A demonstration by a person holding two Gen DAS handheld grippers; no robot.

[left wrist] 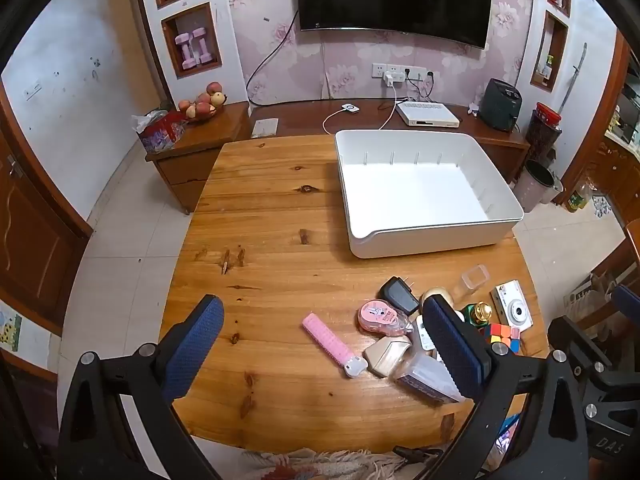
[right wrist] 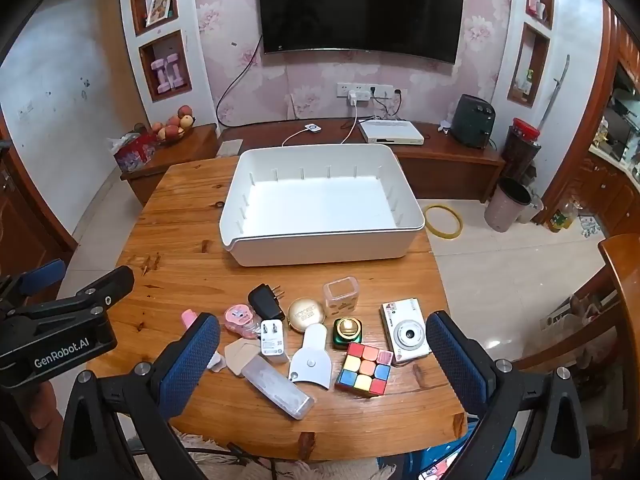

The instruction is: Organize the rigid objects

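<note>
On the wooden counter (right wrist: 192,280) a heap of small hard things lies in front of the white bin (right wrist: 320,204), which holds nothing yet. Both the left tool (left wrist: 320,356) and the right tool (right wrist: 324,364) hover above it, fingers spread wide, pinching nothing. I'd start with something standing free, say the colour cube (right wrist: 364,368) or the white camera (right wrist: 406,334): straddle it squarely, close on flat faces, then lift clear of its neighbours.

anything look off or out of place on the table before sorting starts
Nothing is spilled or broken. The small items lie in a loose jumble at the near edge, some touching, such as the pink tape dispenser and black plug adapter, while the white bin is empty.
</note>
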